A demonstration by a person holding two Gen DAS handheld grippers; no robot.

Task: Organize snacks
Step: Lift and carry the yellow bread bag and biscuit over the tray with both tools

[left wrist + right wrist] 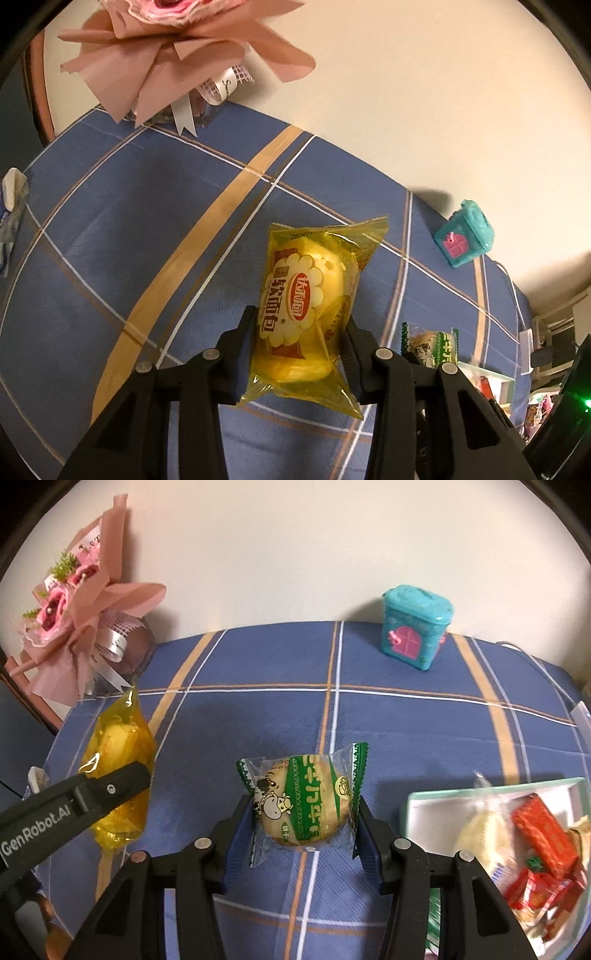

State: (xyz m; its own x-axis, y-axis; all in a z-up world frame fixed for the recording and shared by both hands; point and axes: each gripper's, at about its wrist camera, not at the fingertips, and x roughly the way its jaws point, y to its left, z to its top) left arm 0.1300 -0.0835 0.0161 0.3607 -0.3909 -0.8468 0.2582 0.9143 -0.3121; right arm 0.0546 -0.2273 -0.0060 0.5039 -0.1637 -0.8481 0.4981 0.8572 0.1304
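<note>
Blue plaid cloth (110, 258) covers the desk, with a cream wall behind. From the left wrist, the left gripper (299, 350) has its fingers clamped on a yellow soft-bread packet (306, 314); a pink bouquet (177, 62) stands far left, a teal house-shaped tin (464, 236) far right.

From the right wrist, the right gripper (301, 834) grips a green cow-print biscuit packet (306, 797). At the near right sits a white tray (417, 805) holding red snack packets (543, 830).

Two grippers were present: left gripper (299, 332), right gripper (303, 819). One yellow bread packet (306, 306), one green biscuit packet (303, 794), one teal tin (415, 627), one bouquet (74, 609), one tray (413, 812).
</note>
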